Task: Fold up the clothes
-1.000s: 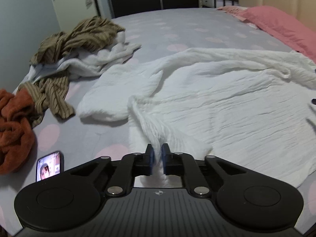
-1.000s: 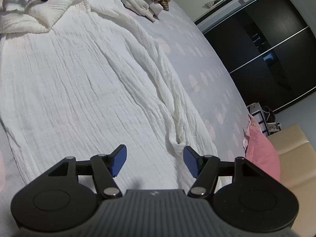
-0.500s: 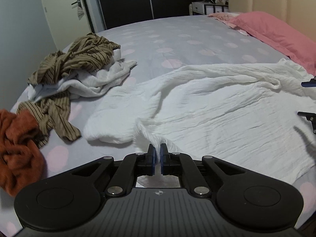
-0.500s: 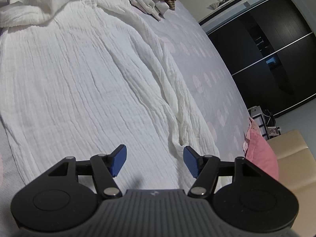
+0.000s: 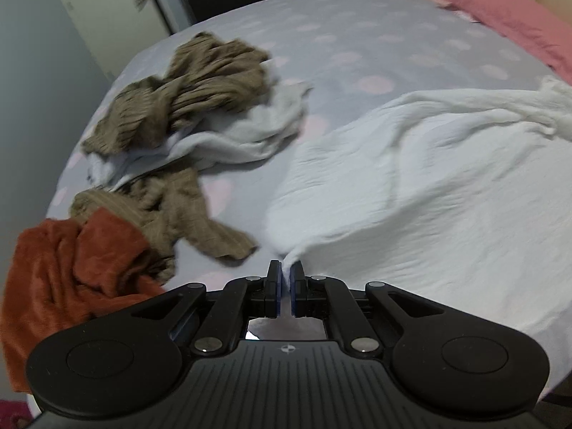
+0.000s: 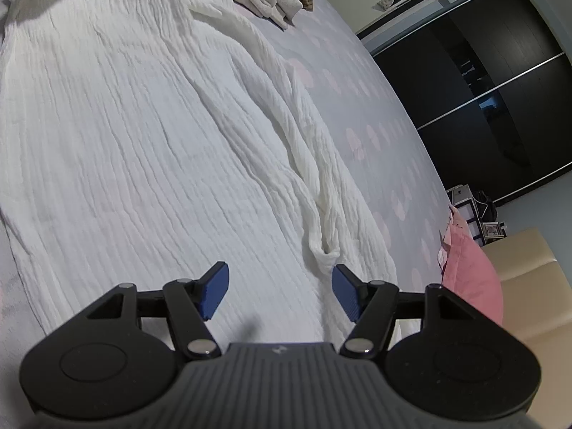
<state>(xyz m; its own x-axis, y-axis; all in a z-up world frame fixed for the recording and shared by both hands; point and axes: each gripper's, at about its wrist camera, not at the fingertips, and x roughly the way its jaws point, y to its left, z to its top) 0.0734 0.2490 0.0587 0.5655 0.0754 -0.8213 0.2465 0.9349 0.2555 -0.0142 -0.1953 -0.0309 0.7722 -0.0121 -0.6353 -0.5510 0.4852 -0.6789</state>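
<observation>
A large white crinkled cloth (image 5: pixel 429 178) lies spread over the grey dotted bed. My left gripper (image 5: pixel 285 275) is shut on a corner of the white cloth and holds it pulled taut toward the near edge of the bed. In the right wrist view the same white cloth (image 6: pixel 143 125) fills the left and middle, with a long bunched ridge along its right side. My right gripper (image 6: pixel 279 286) is open and empty just above the cloth, near the lower end of that ridge.
A brown striped garment (image 5: pixel 200 85) and a pale grey garment (image 5: pixel 250 136) lie heaped at the far left of the bed. A rust-orange garment (image 5: pixel 71 261) lies at the near left edge. A pink pillow (image 5: pixel 507 21) lies far right. Dark wardrobe doors (image 6: pixel 482 89) stand beyond the bed.
My left gripper has pulled the cloth's corner back and to the left, flattening the folded-over flap. The right gripper has stayed open and crept slightly forward over the cloth.
</observation>
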